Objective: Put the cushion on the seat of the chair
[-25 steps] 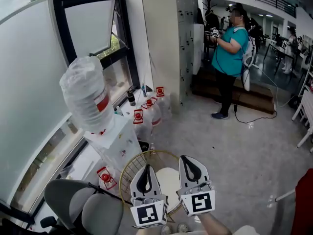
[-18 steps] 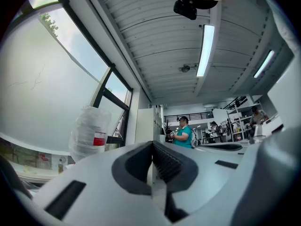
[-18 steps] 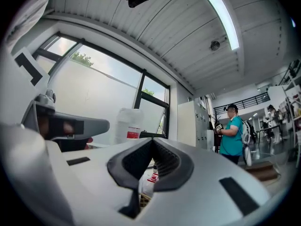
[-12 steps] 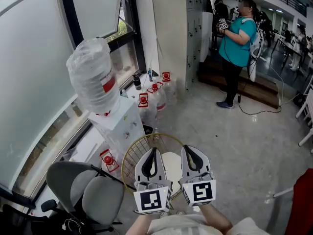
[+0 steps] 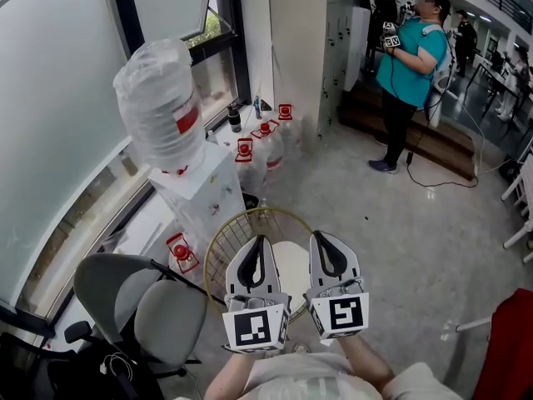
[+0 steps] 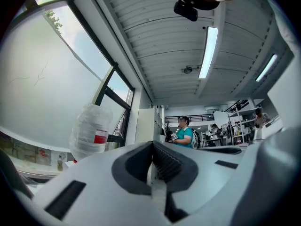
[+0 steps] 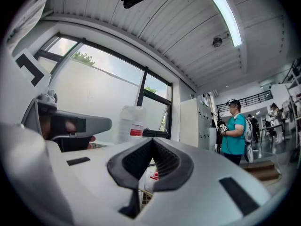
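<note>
Cream cushion (image 5: 293, 282) sits inside the wire chair (image 5: 226, 244), showing right between our left gripper (image 5: 259, 244) and right gripper (image 5: 321, 238), both pinched closed, holding nothing.

The grey speckled floor (image 5: 400, 240) is carrying a white water dispenser (image 5: 208, 200) at nine o'clock, clear red-capped water jugs (image 5: 252, 172) at twelve, a gold wire chair (image 5: 226, 242) at six and a grey office chair (image 5: 171, 319) at seven.
</note>
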A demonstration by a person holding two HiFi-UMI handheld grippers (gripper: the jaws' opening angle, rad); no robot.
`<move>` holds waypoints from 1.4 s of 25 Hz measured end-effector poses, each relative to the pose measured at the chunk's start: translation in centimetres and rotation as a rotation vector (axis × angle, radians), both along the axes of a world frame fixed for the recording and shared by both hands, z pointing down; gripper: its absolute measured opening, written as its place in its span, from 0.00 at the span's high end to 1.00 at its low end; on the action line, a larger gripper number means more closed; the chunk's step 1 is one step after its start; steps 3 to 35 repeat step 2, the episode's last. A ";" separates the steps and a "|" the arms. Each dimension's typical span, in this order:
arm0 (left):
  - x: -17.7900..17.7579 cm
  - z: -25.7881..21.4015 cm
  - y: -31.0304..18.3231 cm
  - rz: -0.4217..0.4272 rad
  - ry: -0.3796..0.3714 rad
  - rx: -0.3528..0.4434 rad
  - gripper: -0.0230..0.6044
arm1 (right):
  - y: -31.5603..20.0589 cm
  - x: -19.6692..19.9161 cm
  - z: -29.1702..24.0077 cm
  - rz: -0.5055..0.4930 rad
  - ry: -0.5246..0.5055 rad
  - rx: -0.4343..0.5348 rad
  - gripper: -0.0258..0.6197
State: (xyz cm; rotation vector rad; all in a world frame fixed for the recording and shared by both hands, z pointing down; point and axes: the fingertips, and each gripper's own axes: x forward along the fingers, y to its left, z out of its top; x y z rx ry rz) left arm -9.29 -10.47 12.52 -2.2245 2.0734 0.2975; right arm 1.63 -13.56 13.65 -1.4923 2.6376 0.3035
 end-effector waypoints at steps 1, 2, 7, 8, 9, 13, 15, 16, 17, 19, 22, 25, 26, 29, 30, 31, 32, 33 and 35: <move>-0.2 0.0 0.0 -0.001 -0.001 0.003 0.94 | -0.1 -0.1 0.1 0.002 0.003 0.000 0.93; -0.3 0.0 -0.1 -0.001 -0.003 0.005 0.94 | -0.1 -0.2 0.1 0.004 0.006 -0.001 0.93; -0.3 0.0 -0.1 -0.001 -0.003 0.005 0.94 | -0.1 -0.2 0.1 0.004 0.006 -0.001 0.93; -0.3 0.0 -0.1 -0.001 -0.003 0.005 0.94 | -0.1 -0.2 0.1 0.004 0.006 -0.001 0.93; -0.3 0.0 -0.1 -0.001 -0.003 0.005 0.94 | -0.1 -0.2 0.1 0.004 0.006 -0.001 0.93; -0.3 0.0 -0.1 -0.001 -0.003 0.005 0.94 | -0.1 -0.2 0.1 0.004 0.006 -0.001 0.93; -0.3 0.0 -0.1 -0.001 -0.003 0.005 0.94 | -0.1 -0.2 0.1 0.004 0.006 -0.001 0.93; -0.3 0.0 -0.1 -0.001 -0.003 0.005 0.94 | -0.1 -0.2 0.1 0.004 0.006 -0.001 0.93; -0.3 0.0 -0.1 -0.001 -0.003 0.005 0.94 | -0.1 -0.2 0.1 0.004 0.006 -0.001 0.93; -0.3 0.0 -0.1 -0.001 -0.003 0.005 0.94 | -0.1 -0.2 0.1 0.004 0.006 -0.001 0.93; -0.3 0.0 -0.1 -0.001 -0.003 0.005 0.94 | -0.1 -0.2 0.1 0.004 0.006 -0.001 0.93; -0.3 0.0 -0.1 -0.001 -0.003 0.005 0.94 | -0.1 -0.2 0.1 0.004 0.006 -0.001 0.93; -0.3 0.0 -0.1 -0.001 -0.003 0.005 0.94 | -0.1 -0.2 0.1 0.004 0.006 -0.001 0.93; -0.3 0.0 -0.1 -0.001 -0.003 0.005 0.94 | -0.1 -0.2 0.1 0.004 0.006 -0.001 0.93; -0.3 0.0 -0.1 -0.001 -0.003 0.005 0.94 | -0.1 -0.2 0.1 0.004 0.006 -0.001 0.93; -0.3 0.0 -0.1 -0.001 -0.003 0.005 0.94 | -0.1 -0.2 0.1 0.004 0.006 -0.001 0.93; -0.3 0.0 -0.1 -0.001 -0.003 0.005 0.94 | -0.1 -0.2 0.1 0.004 0.006 -0.001 0.93; -0.3 0.0 -0.1 -0.001 -0.003 0.005 0.94 | -0.1 -0.2 0.1 0.004 0.006 -0.001 0.93; -0.3 0.0 -0.1 -0.001 -0.003 0.005 0.94 | -0.1 -0.2 0.1 0.004 0.006 -0.001 0.93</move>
